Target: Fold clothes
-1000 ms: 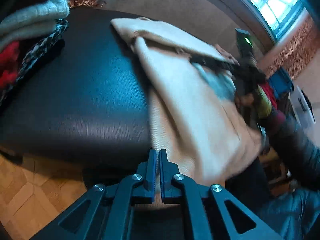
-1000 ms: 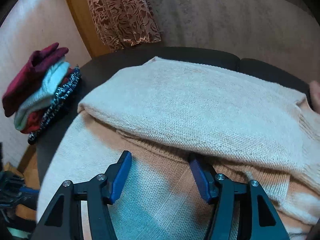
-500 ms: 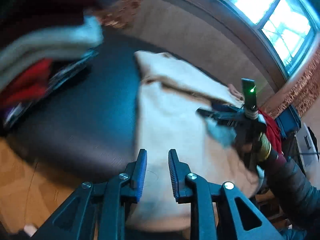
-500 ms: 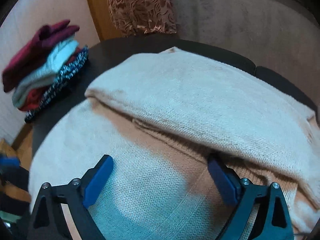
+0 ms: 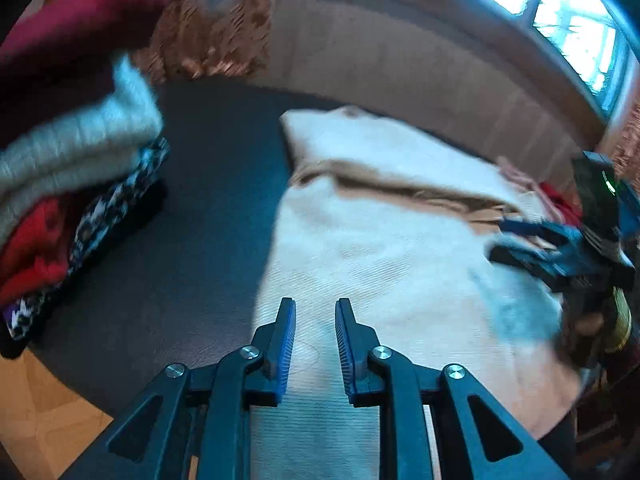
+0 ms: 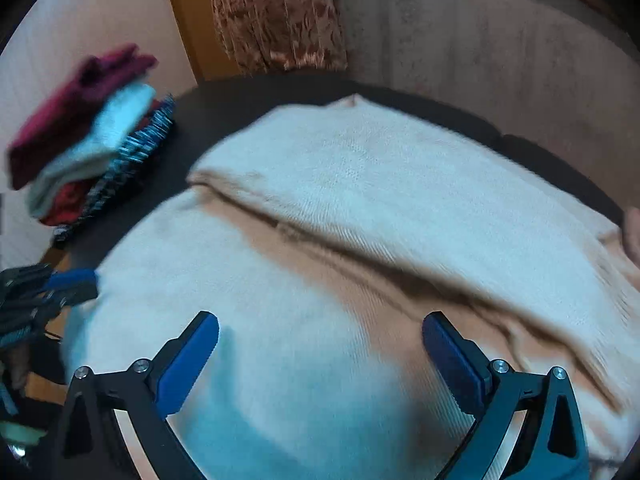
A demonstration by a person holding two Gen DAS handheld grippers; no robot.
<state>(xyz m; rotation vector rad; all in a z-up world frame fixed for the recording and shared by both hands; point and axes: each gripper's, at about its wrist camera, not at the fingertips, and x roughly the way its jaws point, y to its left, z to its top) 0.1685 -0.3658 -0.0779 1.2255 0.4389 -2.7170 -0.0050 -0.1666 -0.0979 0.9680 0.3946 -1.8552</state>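
- The cream sweater (image 6: 360,208) lies spread over the dark round table (image 5: 208,208), filling the centre of both views, with one fold already laid across its upper half.
- The left gripper (image 5: 315,312) hovers over the sweater's near edge, jaws a narrow gap apart and holding nothing.
- The right gripper (image 6: 320,340) hangs above the lower middle of the cloth, jaws wide and empty.
- To my eye the next fold wants both claws pinching matching points on the near hem, lifting evenly so the knit doesn't drag or bunch.
- No containers show; a stack of folded clothes (image 6: 88,136) sits at upper left on the table.
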